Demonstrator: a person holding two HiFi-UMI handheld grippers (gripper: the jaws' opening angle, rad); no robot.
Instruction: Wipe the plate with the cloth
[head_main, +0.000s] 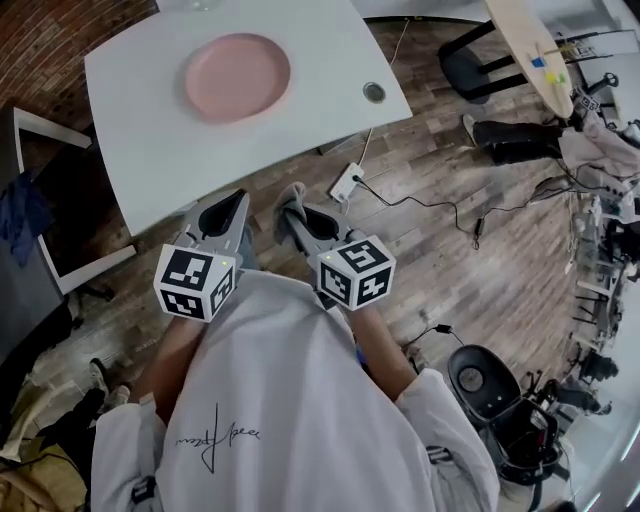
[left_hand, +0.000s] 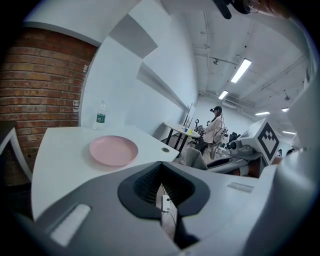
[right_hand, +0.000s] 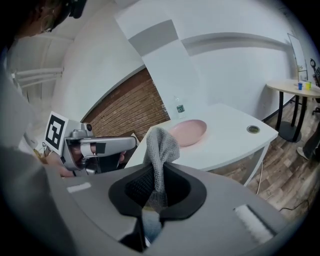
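head view: one pink plate (head_main: 237, 76) is seen lying on the one white table (head_main: 140, 160), apart from two claws. the left claw (head_main: 236, 202) is held closed on nothing; one grey cloth (right_hand: 161, 142) is clamped in the right claw (head_main: 296, 215).

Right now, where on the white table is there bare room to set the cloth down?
The table is bare between the pink plate and its near edge, and between plate and cable grommet. A bottle stands at the far edge. Cables crowd the floor alongside.
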